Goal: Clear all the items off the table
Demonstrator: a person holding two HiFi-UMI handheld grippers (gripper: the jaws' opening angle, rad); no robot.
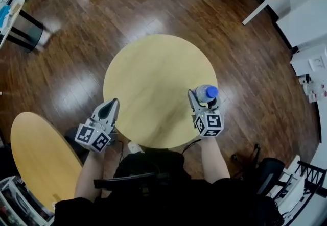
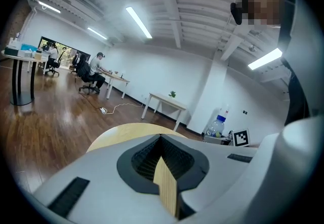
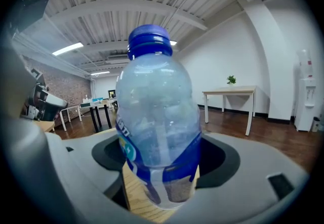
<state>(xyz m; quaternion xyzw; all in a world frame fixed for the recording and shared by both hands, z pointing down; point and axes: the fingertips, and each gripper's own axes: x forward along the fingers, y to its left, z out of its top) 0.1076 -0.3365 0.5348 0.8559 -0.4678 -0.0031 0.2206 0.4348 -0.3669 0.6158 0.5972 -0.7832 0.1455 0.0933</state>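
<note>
One bottle (image 3: 157,112) grasped by right tool (image 1: 203,98), possibly on table (image 1: 153,77), label (image 3: 126,153) only close-up, left tool (image 1: 114,102) clenched.

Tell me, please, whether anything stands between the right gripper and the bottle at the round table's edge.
Nothing visible does. The bottle stands between the jaws of the right gripper, which grip its lower body, at the edge of the table on the person's right.

I'm looking at an open-plan office: far beyond my left tongs (image 2: 161,139), people (image 2: 98,69) sit at desks (image 2: 117,80) on wheeled chairs (image 2: 86,79) under strip lights (image 2: 138,21).
</note>
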